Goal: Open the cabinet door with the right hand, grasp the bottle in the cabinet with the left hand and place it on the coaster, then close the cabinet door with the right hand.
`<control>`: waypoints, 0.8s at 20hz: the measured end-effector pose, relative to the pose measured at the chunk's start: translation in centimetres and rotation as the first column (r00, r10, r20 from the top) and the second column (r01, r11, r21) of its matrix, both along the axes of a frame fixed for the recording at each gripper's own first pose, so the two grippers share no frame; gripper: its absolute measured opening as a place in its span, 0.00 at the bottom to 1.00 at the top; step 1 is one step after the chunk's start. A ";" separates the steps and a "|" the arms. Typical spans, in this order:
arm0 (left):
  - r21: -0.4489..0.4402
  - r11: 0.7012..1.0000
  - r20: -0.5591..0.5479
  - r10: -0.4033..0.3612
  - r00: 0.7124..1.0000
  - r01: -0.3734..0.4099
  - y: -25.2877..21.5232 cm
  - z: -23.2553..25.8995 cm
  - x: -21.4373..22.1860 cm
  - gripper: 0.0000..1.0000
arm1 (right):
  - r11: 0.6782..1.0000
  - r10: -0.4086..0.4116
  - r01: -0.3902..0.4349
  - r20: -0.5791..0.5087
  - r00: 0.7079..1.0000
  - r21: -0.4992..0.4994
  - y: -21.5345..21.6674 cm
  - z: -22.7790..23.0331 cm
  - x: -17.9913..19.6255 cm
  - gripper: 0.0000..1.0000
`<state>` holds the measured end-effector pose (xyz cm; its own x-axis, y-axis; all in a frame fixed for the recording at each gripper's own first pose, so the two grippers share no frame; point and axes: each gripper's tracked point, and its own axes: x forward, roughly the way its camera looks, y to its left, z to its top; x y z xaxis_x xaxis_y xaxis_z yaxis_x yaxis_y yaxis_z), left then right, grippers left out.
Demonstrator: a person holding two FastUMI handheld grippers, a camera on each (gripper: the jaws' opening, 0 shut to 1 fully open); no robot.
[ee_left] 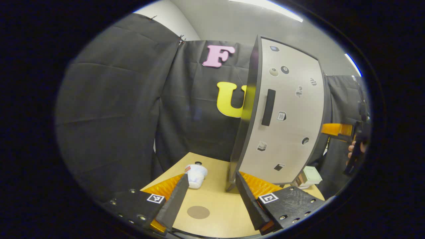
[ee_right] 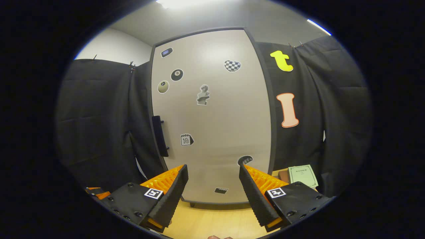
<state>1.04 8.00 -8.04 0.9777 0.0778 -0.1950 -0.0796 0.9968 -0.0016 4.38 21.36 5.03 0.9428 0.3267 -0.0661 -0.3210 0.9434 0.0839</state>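
Cabinet door (ee_right: 212, 116) is flat shut, its handle (ee_right: 160, 136) at the left edge. Bare tabletop (ee_left: 215, 199) surrounds the coaster (ee_left: 198, 212). Left gripper (ee_left: 209, 202) and right gripper (ee_right: 214, 191) both hang spread wide, holding nothing. Can't spot the bottle.

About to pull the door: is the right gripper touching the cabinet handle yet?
Apart. The right gripper view shows the right gripper open, with the handle up and left of its fingers, bare door between them.
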 end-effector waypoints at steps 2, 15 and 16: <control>-0.022 1.000 0.001 -0.008 1.000 0.008 0.9 -0.1 -0.1 0.87 | 1.000 0.014 -0.014 0.011 1.000 0.010 2.5 1.1 0.9 0.98; 0.057 0.997 0.007 0.043 0.999 -0.044 10.3 -1.4 0.9 0.86 | 0.999 0.025 -0.023 0.113 0.993 -0.022 14.2 7.4 6.5 0.98; 0.053 0.998 0.006 0.044 0.999 -0.044 10.6 -1.6 0.9 0.85 | 0.999 0.027 -0.024 0.115 0.993 -0.032 14.9 7.4 6.8 0.98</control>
